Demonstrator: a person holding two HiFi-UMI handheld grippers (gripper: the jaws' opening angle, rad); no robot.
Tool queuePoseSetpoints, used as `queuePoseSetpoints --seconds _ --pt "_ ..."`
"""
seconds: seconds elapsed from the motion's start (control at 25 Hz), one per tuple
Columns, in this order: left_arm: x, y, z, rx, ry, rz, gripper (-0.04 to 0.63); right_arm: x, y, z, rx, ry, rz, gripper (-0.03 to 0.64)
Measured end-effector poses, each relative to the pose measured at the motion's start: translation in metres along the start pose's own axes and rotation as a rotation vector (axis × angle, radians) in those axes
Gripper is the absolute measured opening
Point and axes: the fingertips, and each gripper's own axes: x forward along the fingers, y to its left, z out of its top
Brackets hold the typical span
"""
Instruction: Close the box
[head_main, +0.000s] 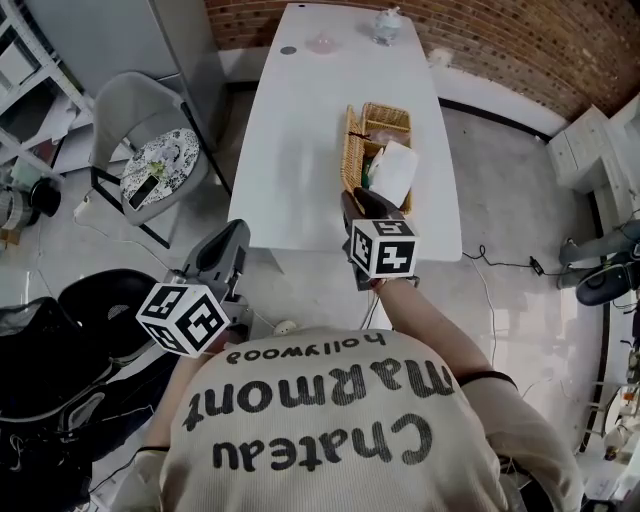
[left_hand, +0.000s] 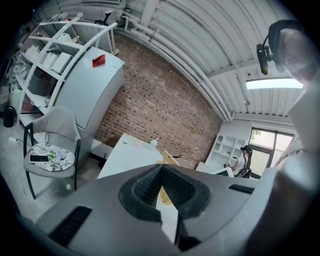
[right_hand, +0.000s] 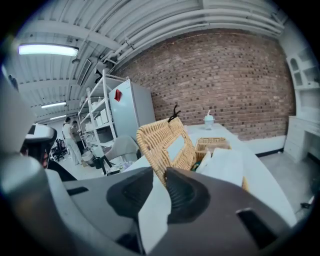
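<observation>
An open wicker box (head_main: 388, 118) stands on the white table (head_main: 300, 150), with a white cloth (head_main: 395, 172) heaped inside. Its lid (head_main: 351, 150) is upright along the left side. My right gripper (head_main: 358, 203) is at the box's near end. In the right gripper view the lid's near edge (right_hand: 165, 142) runs down between the pads, and the right gripper (right_hand: 161, 182) is shut on it. My left gripper (head_main: 232, 240) hangs off the table's near left corner, its jaws together with nothing between them. In the left gripper view the box (left_hand: 170, 159) shows far beyond the left gripper (left_hand: 161, 172).
A grey chair (head_main: 150, 165) with a patterned cushion and a phone stands left of the table. A cup (head_main: 387, 25) and a pink dish (head_main: 322, 43) sit at the table's far end. A black chair (head_main: 100, 310) is at lower left. The brick wall runs behind.
</observation>
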Motion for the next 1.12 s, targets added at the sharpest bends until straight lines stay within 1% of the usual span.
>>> queuePoseSetpoints --seconds 0.52,0.76,1.0,1.12 --pt "0.006 0.000 -0.002 -0.009 0.008 -0.004 0.002 -0.006 -0.014 0.002 0.013 -0.017 -0.022 0.058" --pt "0.005 -0.002 -0.004 -0.011 0.009 -0.012 0.002 -0.012 -0.018 0.000 0.033 -0.019 -0.036 0.051" --pt "0.008 -0.003 -0.003 -0.015 0.012 -0.016 0.002 -0.017 -0.030 -0.001 0.082 -0.024 -0.052 0.046" --pt "0.009 -0.004 -0.002 -0.019 0.017 -0.019 0.002 -0.017 -0.030 0.001 0.082 -0.025 -0.055 0.048"
